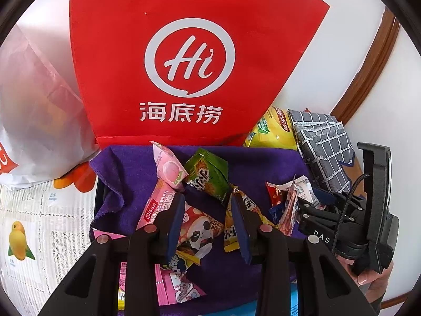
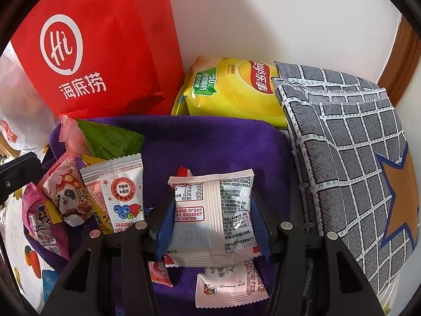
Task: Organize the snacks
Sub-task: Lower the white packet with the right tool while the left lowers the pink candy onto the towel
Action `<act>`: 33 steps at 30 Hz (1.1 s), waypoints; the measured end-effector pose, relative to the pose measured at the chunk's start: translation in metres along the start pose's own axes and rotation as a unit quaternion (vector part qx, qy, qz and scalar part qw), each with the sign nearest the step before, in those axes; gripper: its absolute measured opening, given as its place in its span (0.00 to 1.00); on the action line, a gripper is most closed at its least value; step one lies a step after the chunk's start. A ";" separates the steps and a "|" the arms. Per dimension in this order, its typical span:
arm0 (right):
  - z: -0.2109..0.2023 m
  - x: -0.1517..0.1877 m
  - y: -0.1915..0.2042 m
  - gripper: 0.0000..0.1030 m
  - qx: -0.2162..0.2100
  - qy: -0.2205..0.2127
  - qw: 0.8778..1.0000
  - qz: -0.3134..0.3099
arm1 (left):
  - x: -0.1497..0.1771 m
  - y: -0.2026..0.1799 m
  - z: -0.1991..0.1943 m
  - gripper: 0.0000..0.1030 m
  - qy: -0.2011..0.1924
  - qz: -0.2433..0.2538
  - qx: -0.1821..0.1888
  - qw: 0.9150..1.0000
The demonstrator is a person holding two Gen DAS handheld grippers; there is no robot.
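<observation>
We are looking from left to right. At the far left a see-through white plastic bag is leaning next to a big red cloth bag with a white "Hi" sign. In front of them a tray lined with a soft purple cloth is holding the snacks. Its left side is already filling up: a pink peach packet, a green crinkly packet and a panda packet are piling together there.

Our left tool is closed as far as it goes, over the panda packet. We cannot tell if it is really pinching it.

In the middle, our right tool is clamping a white packet with small print by its two sides, holding it just above the purple cloth. Another white packet is lying below it.

At the right, a yellow chip bag and a folded grey checked cloth are sitting beyond the tray.

We think the job is about halfway: many snacks are in, and the white packet and chip bag are still waiting.
</observation>
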State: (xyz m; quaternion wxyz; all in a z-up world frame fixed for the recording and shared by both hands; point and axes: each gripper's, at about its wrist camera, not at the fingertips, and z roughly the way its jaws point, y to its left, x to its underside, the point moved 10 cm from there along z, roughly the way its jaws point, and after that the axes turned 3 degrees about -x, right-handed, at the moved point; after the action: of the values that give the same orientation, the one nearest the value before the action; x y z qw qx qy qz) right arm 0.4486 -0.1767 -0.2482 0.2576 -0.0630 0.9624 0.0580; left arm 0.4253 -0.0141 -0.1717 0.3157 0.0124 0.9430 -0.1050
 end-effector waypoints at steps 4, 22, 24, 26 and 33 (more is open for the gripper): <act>-0.003 0.001 0.002 0.52 -0.003 0.000 1.000 -0.001 | 0.002 -0.003 0.004 0.34 0.006 0.004 -0.001 1.000; 0.003 0.003 0.011 0.53 -0.009 0.008 1.000 -0.020 | 0.008 -0.008 0.010 0.35 0.018 0.014 -0.001 1.000; 0.005 0.003 0.013 0.54 -0.011 0.009 1.000 -0.021 | 0.008 -0.008 0.010 0.37 0.020 0.015 -0.001 1.000; 0.005 0.004 0.014 0.54 -0.010 0.010 1.000 -0.020 | 0.010 -0.008 0.012 0.38 0.024 0.017 -0.001 1.000; 0.008 0.004 0.012 0.56 -0.014 0.013 1.000 -0.014 | 0.016 -0.014 0.018 0.43 0.035 0.026 -0.001 0.999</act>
State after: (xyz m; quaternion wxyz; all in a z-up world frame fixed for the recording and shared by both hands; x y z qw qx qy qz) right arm 0.4471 -0.1638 -0.2561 0.2449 -0.0804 0.9639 0.0669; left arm 0.4221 -0.0317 -0.1924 0.2850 0.0407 0.9529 -0.0953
